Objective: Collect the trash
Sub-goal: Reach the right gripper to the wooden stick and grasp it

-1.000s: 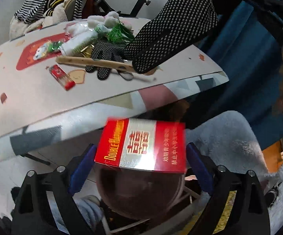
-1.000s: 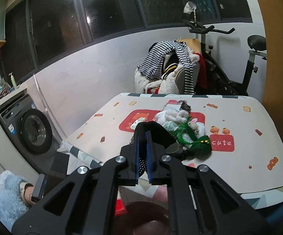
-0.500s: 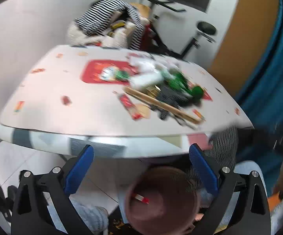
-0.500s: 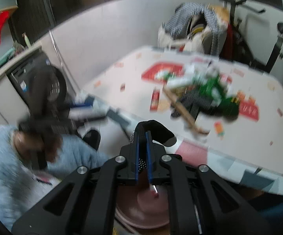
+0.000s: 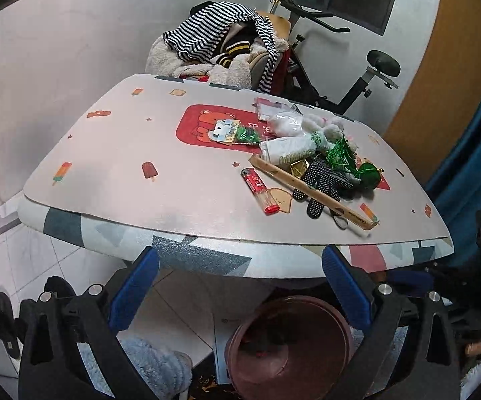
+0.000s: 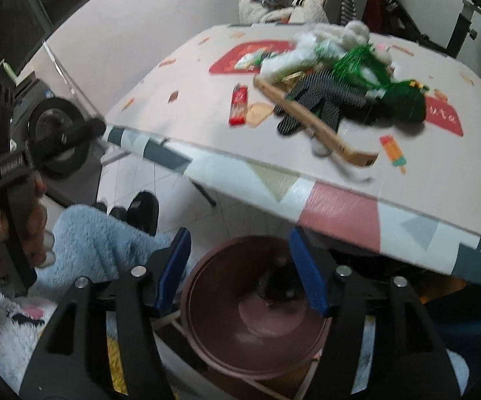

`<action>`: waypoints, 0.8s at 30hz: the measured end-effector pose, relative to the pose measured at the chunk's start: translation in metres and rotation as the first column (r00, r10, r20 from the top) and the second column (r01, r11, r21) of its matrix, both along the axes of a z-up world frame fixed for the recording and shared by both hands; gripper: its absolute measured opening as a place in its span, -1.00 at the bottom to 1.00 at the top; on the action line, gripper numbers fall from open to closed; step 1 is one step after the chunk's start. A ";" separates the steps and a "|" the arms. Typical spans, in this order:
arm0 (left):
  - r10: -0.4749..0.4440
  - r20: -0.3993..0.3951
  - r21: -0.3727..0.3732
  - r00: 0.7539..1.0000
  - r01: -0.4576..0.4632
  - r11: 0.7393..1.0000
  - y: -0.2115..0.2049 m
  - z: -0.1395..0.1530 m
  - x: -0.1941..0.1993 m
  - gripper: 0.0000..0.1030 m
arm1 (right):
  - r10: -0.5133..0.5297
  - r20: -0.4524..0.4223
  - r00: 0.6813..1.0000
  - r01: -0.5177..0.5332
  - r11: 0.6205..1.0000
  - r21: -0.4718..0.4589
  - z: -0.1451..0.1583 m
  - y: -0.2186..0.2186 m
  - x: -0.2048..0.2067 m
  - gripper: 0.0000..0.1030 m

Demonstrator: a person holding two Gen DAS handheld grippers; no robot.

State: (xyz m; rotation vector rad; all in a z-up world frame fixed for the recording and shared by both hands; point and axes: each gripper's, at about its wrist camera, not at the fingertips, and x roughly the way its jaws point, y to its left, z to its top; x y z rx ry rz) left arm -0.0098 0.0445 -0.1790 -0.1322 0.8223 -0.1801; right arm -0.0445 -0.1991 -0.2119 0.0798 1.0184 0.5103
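Right gripper (image 6: 240,266) hangs over the brown bin (image 6: 257,313) below the table edge (image 6: 307,180); its jaws are opening, wide apart, nothing pinched between the pads. A dark object lies inside the bin under the jaws; blur prevents identifying it.

Left gripper (image 5: 237,286) faces the table, jaws spread wide and empty. The bin (image 5: 290,346) shows low in its view, a small red scrap inside.

Remaining trash sits clustered on the right half of the tabletop: red lighter (image 5: 259,190), wooden stick (image 5: 310,190), 1 dotted black glove (image 5: 323,183), white wrapper (image 5: 290,151), green tinsel (image 5: 343,155), white fluff (image 5: 320,123).

Risks, judged:
1. Stick end reaches close to the table edge; a clumsy nudge on the glove beside it could tip it to the floor, missing the bin.
2. Tinsel and fluff look tangled; lifting 1 may drag neighbours.
3. Lighter lies flat; pads may slide off it.
4. Bin sits partly under the overhang, so drops from height may strike the edge.
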 end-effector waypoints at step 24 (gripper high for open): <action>0.059 -0.022 -0.001 0.998 -0.059 0.998 0.012 -0.010 0.009 0.86 | -0.536 -0.453 0.712 0.701 0.576 0.420 -0.062 -0.092 0.092 -0.90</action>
